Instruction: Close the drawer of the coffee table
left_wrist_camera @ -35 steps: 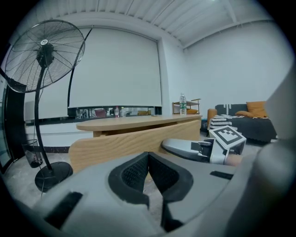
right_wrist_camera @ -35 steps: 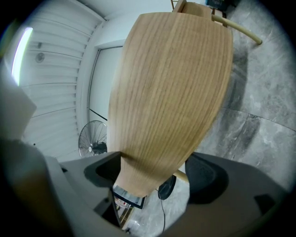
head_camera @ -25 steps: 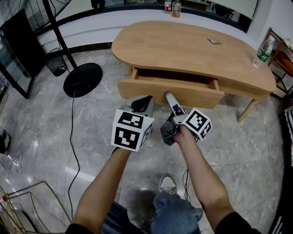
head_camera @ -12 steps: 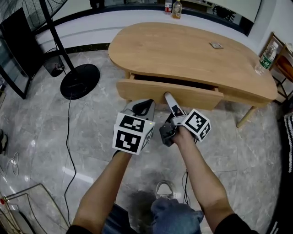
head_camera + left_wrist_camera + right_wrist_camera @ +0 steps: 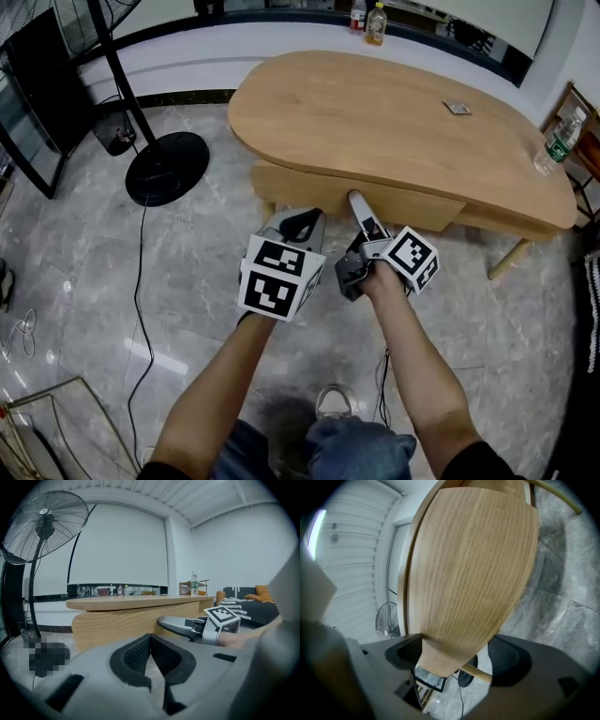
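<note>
Nearest, the left gripper (image 5: 150,638) hangs just short of the wood, jaws together and empty. Beside it the right gripper (image 5: 459,660), jaws wide apart and clamping nothing, meets the drawer (image 5: 412,204) front straight ahead. That front's long face runs crosswise. The drawer looks almost flush under the coffee table (image 5: 394,112) top, though the overhang hides any gap.

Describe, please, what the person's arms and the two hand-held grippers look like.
Both arms are bare below dark short sleeves. The left gripper and the right gripper have smooth grey plastic bodies and jaws lined with black textured pads. Each carries a white cube printed with black square markers.
</note>
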Demonstrator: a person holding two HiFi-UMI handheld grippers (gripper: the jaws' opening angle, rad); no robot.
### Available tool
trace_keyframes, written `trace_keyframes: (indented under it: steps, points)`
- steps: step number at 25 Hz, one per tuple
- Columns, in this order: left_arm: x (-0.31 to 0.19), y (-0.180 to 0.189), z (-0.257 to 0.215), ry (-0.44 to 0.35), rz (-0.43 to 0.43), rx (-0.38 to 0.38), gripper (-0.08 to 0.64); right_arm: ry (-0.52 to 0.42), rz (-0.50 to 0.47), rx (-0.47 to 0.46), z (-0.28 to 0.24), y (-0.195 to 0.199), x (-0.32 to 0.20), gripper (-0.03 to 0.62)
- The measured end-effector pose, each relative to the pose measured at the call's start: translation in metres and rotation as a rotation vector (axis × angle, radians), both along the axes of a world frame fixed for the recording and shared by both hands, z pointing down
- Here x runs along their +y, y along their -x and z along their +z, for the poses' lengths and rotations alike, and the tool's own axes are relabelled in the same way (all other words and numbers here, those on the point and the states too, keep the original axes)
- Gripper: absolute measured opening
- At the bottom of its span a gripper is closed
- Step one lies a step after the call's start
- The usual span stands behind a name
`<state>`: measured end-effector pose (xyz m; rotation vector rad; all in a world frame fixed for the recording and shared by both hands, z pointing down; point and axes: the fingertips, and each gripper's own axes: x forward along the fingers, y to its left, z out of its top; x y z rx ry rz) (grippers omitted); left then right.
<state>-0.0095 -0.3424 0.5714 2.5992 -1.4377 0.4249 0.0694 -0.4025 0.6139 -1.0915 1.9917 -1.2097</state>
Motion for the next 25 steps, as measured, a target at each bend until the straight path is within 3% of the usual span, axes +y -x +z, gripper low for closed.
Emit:
trace_keyframes:
  steps: [16,21,25]
  points:
    - [-0.022,0.011,-0.004,-0.007,-0.021,-0.006,0.002,-0.012,-0.006,0.006,0.001,-0.001,-0.028,0.423]
    - [-0.015,0.016,-0.016,-0.003,-0.026,-0.014,0.002,0.035,0.009,0.015,-0.001,-0.002,-0.016,0.415]
    - [-0.004,0.03,-0.043,0.004,-0.038,-0.01,0.002,0.046,-0.015,0.076,-0.018,0.005,0.011,0.362]
